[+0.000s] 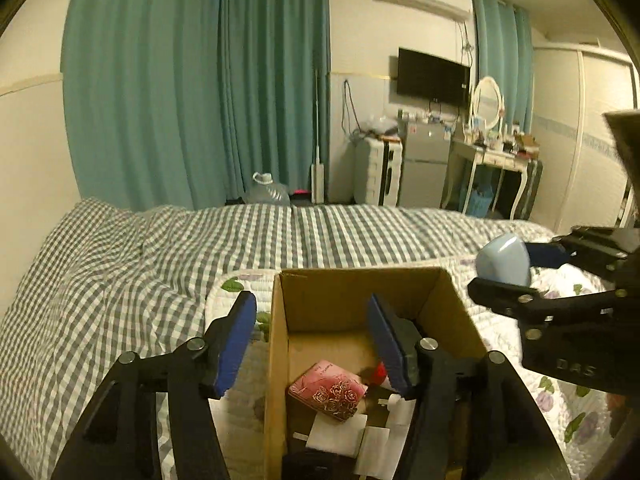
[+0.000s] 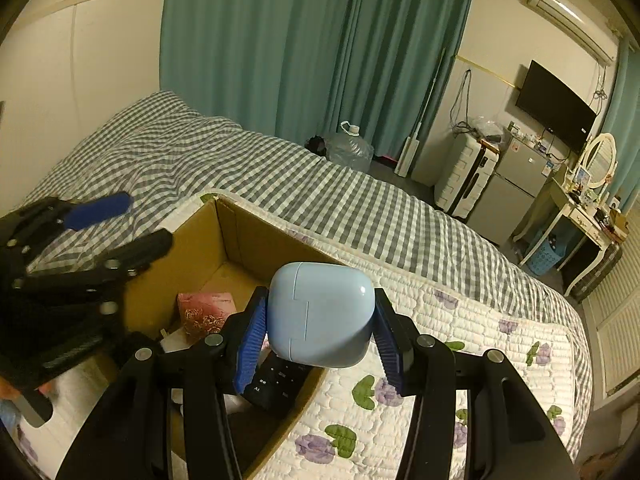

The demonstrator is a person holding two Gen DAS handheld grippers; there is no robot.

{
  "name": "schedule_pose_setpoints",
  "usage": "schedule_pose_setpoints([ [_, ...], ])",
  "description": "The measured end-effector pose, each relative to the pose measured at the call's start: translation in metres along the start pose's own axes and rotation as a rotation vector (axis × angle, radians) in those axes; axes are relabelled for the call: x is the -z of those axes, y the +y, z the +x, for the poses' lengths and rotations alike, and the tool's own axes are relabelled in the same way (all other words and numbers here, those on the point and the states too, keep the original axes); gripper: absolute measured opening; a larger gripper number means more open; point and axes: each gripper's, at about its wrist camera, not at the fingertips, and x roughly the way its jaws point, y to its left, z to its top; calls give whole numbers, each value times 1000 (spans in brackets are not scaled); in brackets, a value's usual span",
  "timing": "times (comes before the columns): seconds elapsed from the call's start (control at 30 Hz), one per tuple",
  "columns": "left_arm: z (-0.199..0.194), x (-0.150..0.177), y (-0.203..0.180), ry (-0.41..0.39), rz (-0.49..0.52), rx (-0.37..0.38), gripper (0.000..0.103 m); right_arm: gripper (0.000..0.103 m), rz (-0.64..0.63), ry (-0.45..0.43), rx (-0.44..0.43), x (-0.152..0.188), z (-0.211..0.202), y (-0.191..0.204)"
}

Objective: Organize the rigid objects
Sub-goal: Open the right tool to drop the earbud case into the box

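Jaws of the right gripper point(image 2: 320, 330) clench the pale blue earbud case point(image 2: 322, 314) squarely between their pads, just right of and above the cardboard box point(image 1: 280, 344), whose left wall the released left gripper point(image 1: 312, 344) straddles, over the pink rose-patterned box point(image 1: 328, 390).

The left wrist view looks down close over the cardboard box point(image 1: 352, 292) on the bed point(image 1: 120, 264), facing the curtains point(image 1: 192, 80). The right wrist view sits by the box's right rim, angled leftward; both share box, bed and curtains.
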Motion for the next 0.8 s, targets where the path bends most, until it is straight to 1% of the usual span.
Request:
schedule_pose_setpoints([
  [0.07, -4, 0, 1, -11, 0, -10, 63, 50, 2, 4, -3, -2, 1, 3],
  [0.13, -6, 2, 4, -24, -12, -25, 67, 50, 8, 7, -7, -5, 5, 8],
  [0.33, -2, 9, 16, -15, -44, -63, 68, 50, 48, 38, -23, -9, 33, 19],
  [0.57, 7, 14, 27, 12, -76, -101, 68, 50, 71, 111, -30, -6, 80, 36],
  [0.73, 2, 13, 29, -16, -94, -108, 68, 50, 102, 127, -29, -5, 96, 39],
  [0.77, 1, 13, 30, -19, -93, -106, 68, 53, 108, 128, -33, -4, 97, 39],
  [0.8, 0, 13, 29, -21, -94, -101, 68, 57, 113, 127, -32, -4, 97, 39],
])
